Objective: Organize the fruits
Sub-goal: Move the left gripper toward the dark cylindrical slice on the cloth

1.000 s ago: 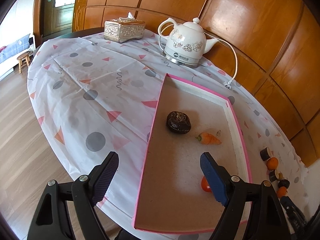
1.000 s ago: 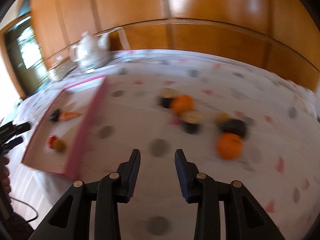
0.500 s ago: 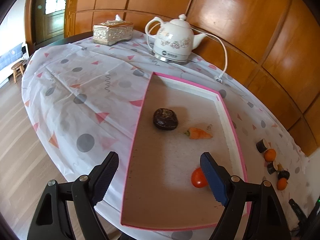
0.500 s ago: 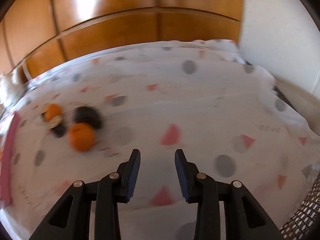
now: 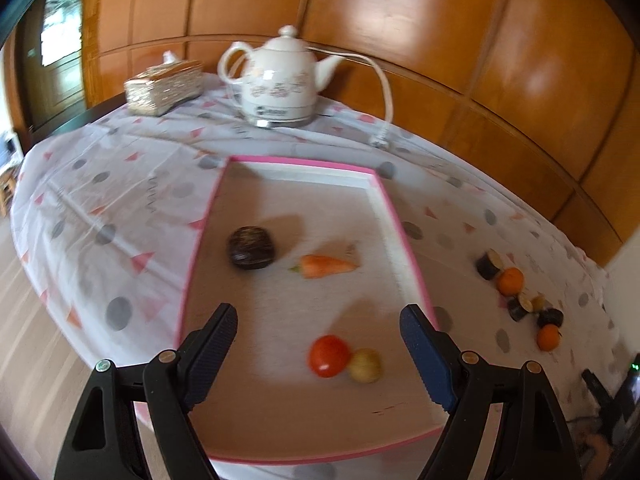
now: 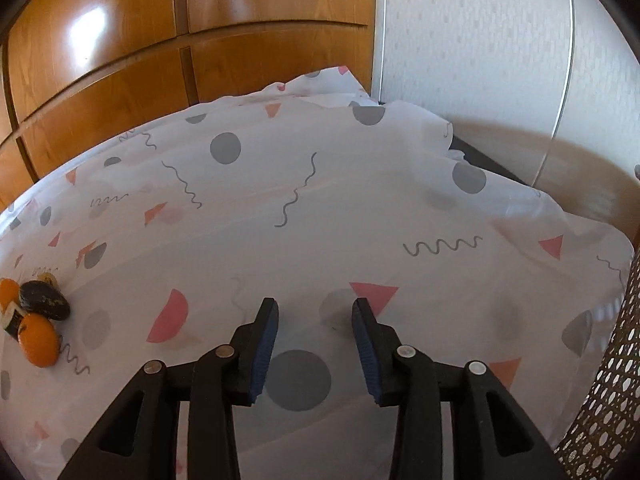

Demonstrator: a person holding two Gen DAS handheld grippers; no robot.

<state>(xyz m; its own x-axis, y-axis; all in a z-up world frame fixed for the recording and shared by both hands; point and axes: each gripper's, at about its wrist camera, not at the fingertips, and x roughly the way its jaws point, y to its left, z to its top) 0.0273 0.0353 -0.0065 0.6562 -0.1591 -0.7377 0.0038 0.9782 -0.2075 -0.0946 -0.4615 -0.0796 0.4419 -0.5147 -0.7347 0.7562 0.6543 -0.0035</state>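
- While wood panelling rings the room, a patterned tablecloth (image 6: 360, 208) covers the table.
- Left gripper (image 5: 320, 344), jaws apart, hovers over the pink-rimmed tray (image 5: 404, 232) holding a tomato (image 5: 329, 355).
- Right gripper (image 6: 315, 330), jaws apart, is empty; oranges (image 6: 38, 340) at 9 o'clock.

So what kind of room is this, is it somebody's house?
Probably a home dining or living room. A round table wears a patterned tablecloth, with an electric kettle and a tissue box on it, and wood panelling lines the wall behind.
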